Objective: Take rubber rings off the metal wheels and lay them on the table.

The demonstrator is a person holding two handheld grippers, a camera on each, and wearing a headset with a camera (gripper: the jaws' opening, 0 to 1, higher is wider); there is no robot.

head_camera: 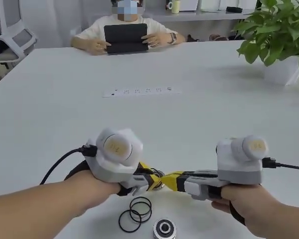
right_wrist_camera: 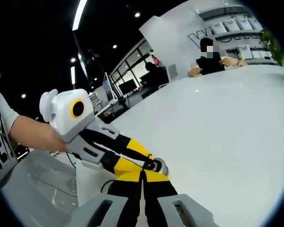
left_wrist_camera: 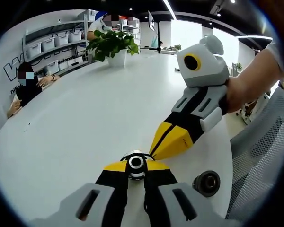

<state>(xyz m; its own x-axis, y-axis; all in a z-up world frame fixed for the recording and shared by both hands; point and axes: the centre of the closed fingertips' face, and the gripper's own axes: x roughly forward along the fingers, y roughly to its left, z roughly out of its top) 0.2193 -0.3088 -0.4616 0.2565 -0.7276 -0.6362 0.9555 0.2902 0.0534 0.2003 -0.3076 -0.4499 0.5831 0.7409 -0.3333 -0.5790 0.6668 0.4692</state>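
My left gripper is shut on a small metal wheel just above the white table. A thin black rubber ring loops loosely around that wheel. My right gripper comes in from the other side; its yellow jaws are closed, with the tip pinching the ring at the wheel's edge. Below the grippers, loose black rubber rings lie overlapping on the table. A second metal wheel stands beside them near the front edge.
A person sits at the far side with a dark tablet. A white power strip lies mid-table. A potted plant stands at the back right. A mesh chair is by the table's near edge.
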